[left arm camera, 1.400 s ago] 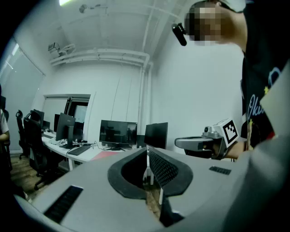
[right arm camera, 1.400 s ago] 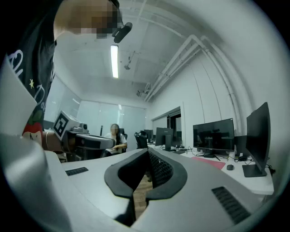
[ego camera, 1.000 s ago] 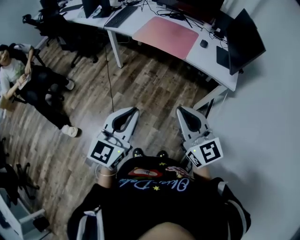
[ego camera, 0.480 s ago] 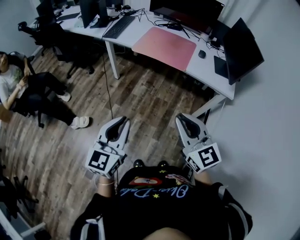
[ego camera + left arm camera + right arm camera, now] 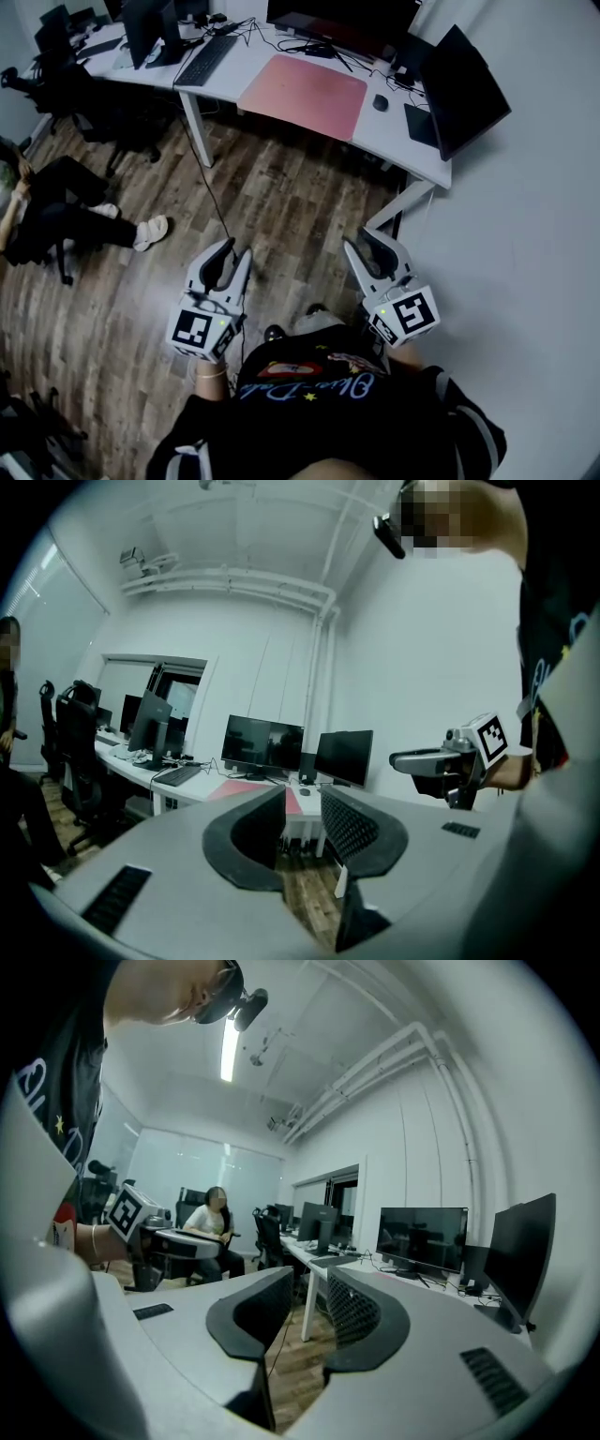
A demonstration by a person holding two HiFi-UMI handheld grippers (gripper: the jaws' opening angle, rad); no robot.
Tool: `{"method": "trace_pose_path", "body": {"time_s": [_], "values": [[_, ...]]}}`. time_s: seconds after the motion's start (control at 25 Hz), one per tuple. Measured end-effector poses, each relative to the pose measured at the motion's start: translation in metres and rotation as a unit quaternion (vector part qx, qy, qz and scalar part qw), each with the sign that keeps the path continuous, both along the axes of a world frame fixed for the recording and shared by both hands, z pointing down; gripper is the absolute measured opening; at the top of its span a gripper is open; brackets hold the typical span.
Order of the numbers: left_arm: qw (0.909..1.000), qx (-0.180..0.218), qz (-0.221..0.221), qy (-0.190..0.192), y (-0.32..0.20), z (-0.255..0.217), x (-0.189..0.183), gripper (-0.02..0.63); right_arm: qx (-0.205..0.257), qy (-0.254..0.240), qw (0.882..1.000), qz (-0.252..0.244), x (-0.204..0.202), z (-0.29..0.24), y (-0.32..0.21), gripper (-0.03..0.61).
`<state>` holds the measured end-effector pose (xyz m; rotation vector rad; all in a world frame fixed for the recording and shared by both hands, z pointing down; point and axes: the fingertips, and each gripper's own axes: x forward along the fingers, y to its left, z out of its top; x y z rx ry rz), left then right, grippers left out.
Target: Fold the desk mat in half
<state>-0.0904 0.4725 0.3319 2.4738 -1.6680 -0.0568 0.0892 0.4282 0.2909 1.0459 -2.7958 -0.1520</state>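
The desk mat lay well ahead of your left tool and right tool, long side crosswise; both tools' jaws had just been opening, slightly spread, empty.

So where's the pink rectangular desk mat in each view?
Head view: pink rectangular desk mat top centre, on the white desk.
Left gripper view: mid-frame, a pink strip just left of the jaws.
Right gripper view: cannot be made out; the desk top is edge-on.
Shared landmark: wide black monitor behind the mat.
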Motion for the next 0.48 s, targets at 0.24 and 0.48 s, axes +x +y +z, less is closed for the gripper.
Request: {"method": "trace_pose_path", "body": {"time_s": [0.24,0.48], "values": [[0.9997,-0.012,0.004,-0.019,-0.022,0.011,-0.006,0.117,-0.011,0.019,1.0,0.01,-0.003,0.013,-0.025,0.093],[0.9991,-0.013,-0.017,-0.036,-0.059,0.012,-0.022,0.118,-0.021,0.019,1.0,-0.001,-0.015,0.021,-0.076,0.113]]}}
